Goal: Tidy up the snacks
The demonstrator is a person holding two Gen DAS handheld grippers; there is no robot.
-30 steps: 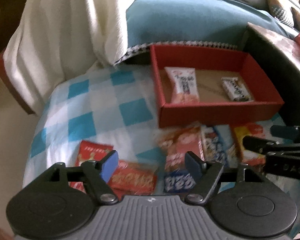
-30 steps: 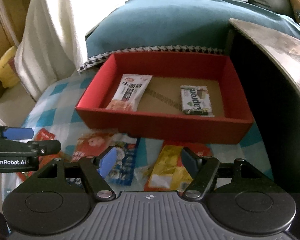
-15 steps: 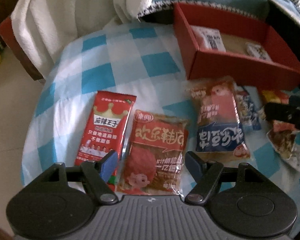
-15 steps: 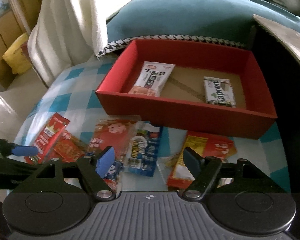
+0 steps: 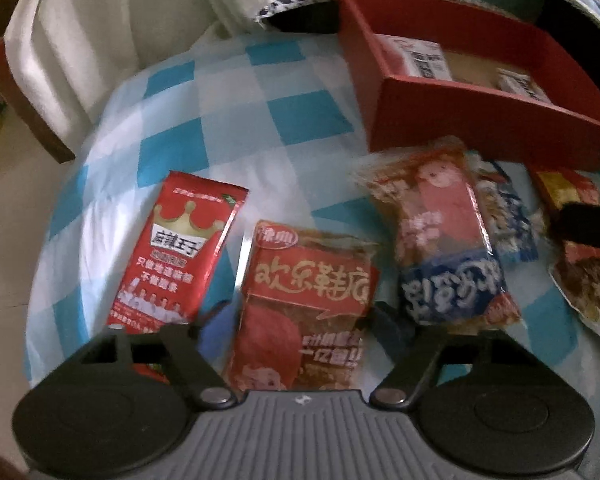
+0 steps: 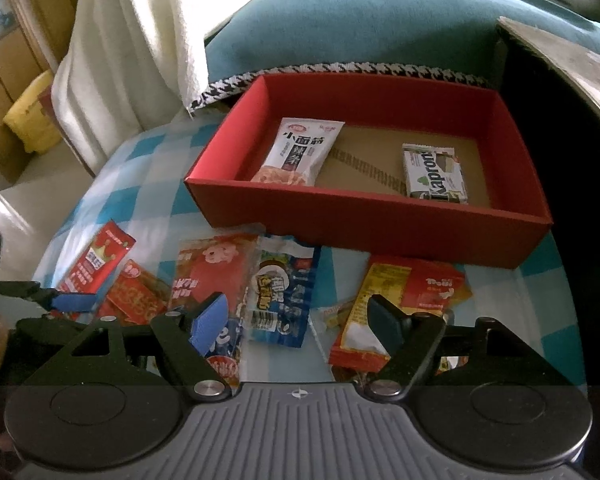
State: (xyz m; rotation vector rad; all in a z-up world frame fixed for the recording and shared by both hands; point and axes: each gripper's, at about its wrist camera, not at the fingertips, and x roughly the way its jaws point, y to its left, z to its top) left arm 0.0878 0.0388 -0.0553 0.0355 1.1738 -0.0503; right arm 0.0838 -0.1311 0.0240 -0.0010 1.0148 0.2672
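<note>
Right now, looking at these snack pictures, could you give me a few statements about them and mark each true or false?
1. The red box holds two snack packets. True.
2. The green wafer pack lies on the checked cloth. False: it lies inside the box.
3. The left claw, closing, has the red-orange packet between its fingers. True.
4. The right claw has lifted a packet. False: nothing is gripped; packets lie on the cloth below it.
5. The crown packet is in the box. False: it lies on the cloth.
</note>
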